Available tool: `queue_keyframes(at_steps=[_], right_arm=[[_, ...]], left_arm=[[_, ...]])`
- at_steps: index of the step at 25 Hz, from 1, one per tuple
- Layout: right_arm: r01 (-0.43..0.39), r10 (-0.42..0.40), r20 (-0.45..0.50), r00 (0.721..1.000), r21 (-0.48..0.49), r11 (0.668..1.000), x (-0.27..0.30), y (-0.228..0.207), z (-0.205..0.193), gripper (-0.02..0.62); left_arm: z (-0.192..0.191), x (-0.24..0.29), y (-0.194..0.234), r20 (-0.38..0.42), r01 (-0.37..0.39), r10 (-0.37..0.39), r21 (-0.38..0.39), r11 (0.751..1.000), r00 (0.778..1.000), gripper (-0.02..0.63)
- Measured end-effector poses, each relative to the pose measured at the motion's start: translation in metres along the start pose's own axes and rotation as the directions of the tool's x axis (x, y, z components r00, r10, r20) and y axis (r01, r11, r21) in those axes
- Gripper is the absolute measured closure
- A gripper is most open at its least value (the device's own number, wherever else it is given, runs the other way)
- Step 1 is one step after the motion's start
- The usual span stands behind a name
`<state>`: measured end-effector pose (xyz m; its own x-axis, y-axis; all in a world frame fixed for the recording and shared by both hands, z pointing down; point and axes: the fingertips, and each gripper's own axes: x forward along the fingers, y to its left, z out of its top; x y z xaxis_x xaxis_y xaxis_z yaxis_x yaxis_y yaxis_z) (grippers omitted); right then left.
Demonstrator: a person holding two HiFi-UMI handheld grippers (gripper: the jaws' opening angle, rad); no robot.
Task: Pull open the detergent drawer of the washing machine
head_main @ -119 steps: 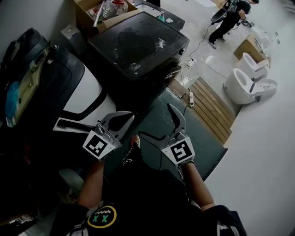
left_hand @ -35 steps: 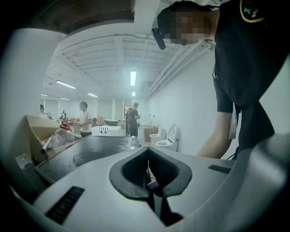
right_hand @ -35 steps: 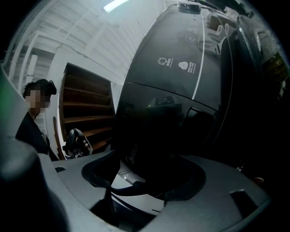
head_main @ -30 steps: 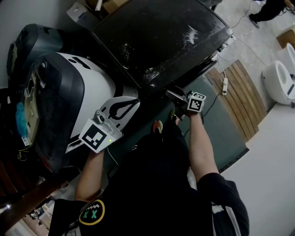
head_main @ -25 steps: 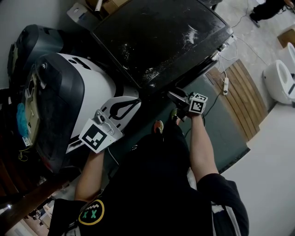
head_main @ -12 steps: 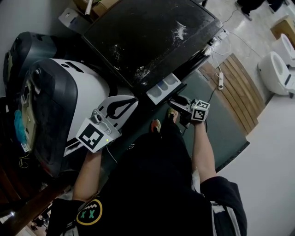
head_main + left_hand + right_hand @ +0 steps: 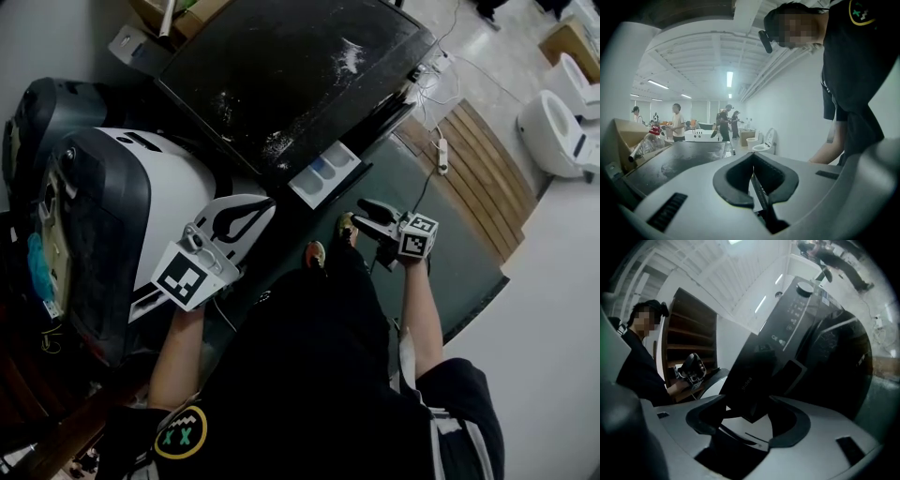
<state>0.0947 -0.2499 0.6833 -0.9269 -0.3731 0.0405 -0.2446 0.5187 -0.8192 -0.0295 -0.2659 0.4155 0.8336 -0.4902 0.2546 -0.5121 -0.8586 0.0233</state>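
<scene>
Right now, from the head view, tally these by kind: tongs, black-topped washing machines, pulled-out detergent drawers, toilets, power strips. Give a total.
Tongs: 2, left tongs and right tongs
Washing machine: 1
Detergent drawer: 1
Toilets: 2
Power strip: 1
Total: 7

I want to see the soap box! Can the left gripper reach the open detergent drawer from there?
Probably yes. The left gripper hangs shut and empty to the left of the pulled-out detergent drawer, and nothing I can see stands in the gap between them. Its top is uncovered.
</scene>
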Motion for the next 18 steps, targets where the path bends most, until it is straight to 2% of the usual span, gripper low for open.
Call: queue_keyframes(at_steps=[2,3,5,6,8,9,10,12,15,16,18], right_arm=[[0.097,-0.093,0.043,0.995,-0.119,0.988,0.000,0.014,0.028,0.262],[0.141,-0.130,0.065,0.989,-0.194,0.971,0.003,0.024,0.045,0.264],[0.203,-0.190,0.072,0.979,-0.357,0.912,0.017,0.047,0.073,0.259],[0.236,-0.235,0.058,0.970,-0.449,0.862,0.027,0.054,0.081,0.261],[0.281,-0.343,0.021,0.939,-0.621,0.732,0.050,0.058,0.088,0.261],[0.294,-0.400,-0.002,0.917,-0.674,0.678,0.063,0.058,0.089,0.262],[0.299,-0.452,-0.032,0.891,-0.707,0.641,0.074,0.057,0.087,0.268],[0.296,-0.538,-0.104,0.837,-0.741,0.603,0.091,0.050,0.075,0.272],[0.283,-0.654,-0.197,0.730,-0.785,0.552,0.096,0.036,0.058,0.276],[0.288,-0.677,-0.216,0.704,-0.784,0.550,0.095,0.035,0.055,0.296],[0.306,-0.695,-0.253,0.673,-0.761,0.572,0.092,0.034,0.052,0.298]], left_arm=[[0.002,0.000,-0.002,0.005,0.002,-0.002,-0.001,1.000,1.000,0.587],[0.003,0.000,-0.003,0.011,0.001,-0.001,0.000,1.000,1.000,0.588],[0.006,0.001,-0.004,0.033,0.001,-0.001,0.007,1.000,0.999,0.588],[0.007,0.001,-0.005,0.045,0.002,-0.003,0.009,1.000,0.999,0.588],[0.010,0.000,-0.008,0.066,0.004,-0.005,0.013,1.000,0.998,0.588],[0.013,-0.001,-0.009,0.078,0.004,-0.005,0.014,1.000,0.997,0.588],[0.016,-0.002,-0.010,0.091,0.003,-0.004,0.014,1.000,0.996,0.588],[0.022,-0.007,-0.010,0.116,-0.005,0.003,0.015,1.000,0.993,0.588],[0.026,-0.017,-0.007,0.135,-0.027,0.025,0.015,1.000,0.991,0.588],[0.026,-0.020,-0.006,0.139,-0.033,0.031,0.014,0.999,0.990,0.586],[0.025,-0.027,-0.003,0.145,-0.046,0.044,0.008,0.999,0.988,0.588]])
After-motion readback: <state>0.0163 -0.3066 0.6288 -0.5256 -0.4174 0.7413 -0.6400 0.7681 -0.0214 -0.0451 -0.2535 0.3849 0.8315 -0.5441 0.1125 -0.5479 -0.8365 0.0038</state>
